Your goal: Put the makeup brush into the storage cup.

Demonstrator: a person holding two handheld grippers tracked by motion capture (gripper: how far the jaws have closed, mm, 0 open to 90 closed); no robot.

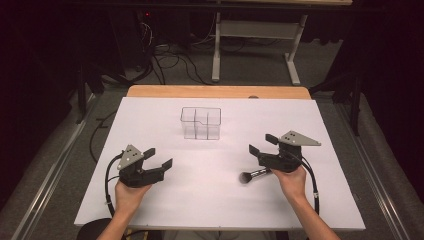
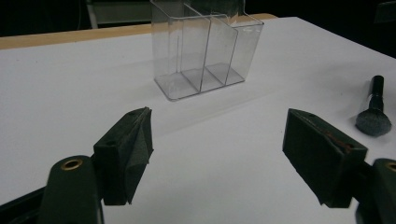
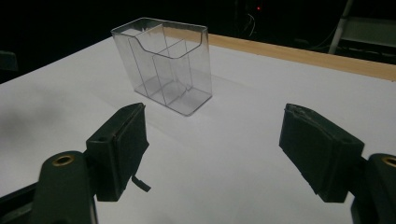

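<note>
High view: overhead, facing forward and down across the table (image 1: 150, 210). Gripper views: low, close over the tabletop, both facing the organizer (image 2: 201, 46) from opposite sides.

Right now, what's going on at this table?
A person sits at a white table with a gripper in each hand. The left gripper and the right gripper are both open and hold nothing. A makeup brush lies flat on the table just beside the right hand. A clear, empty organizer with compartments stands upright farther back, untouched.
</note>
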